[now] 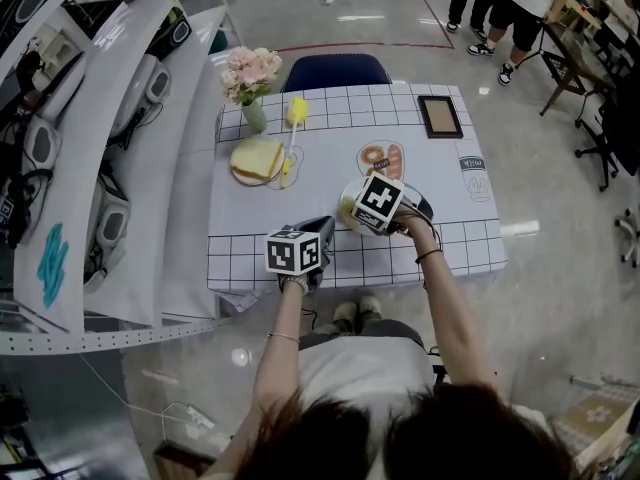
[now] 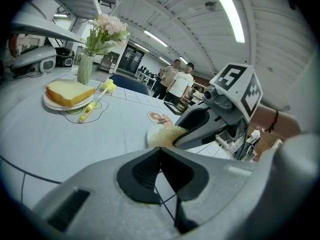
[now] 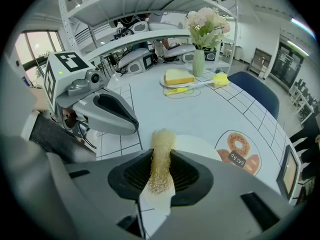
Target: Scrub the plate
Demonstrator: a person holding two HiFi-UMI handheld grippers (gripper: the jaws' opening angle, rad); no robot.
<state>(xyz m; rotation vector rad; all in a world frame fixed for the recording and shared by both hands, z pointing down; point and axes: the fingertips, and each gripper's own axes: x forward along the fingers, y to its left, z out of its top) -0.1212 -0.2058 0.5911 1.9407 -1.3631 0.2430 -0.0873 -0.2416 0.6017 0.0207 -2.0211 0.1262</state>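
Note:
A small white plate (image 3: 200, 145) lies near the table's front edge, mostly under my right gripper (image 1: 352, 213) in the head view. The right gripper (image 3: 161, 153) is shut on a yellowish mesh scrubber (image 3: 161, 159), whose tip sticks out over the plate's near rim. In the left gripper view the scrubber (image 2: 162, 134) rests on the plate (image 2: 150, 138). My left gripper (image 1: 326, 226) sits just left of the plate, above the tablecloth. Its jaws (image 2: 160, 151) are shut with nothing between them.
At the table's back left stand a plate with a yellow slice (image 1: 257, 158), a yellow brush (image 1: 293, 128) and a vase of flowers (image 1: 250, 78). A picture frame (image 1: 440, 116) lies back right. A blue chair (image 1: 335, 70) stands behind, shelves (image 1: 100, 168) left, people (image 1: 510, 8) far off.

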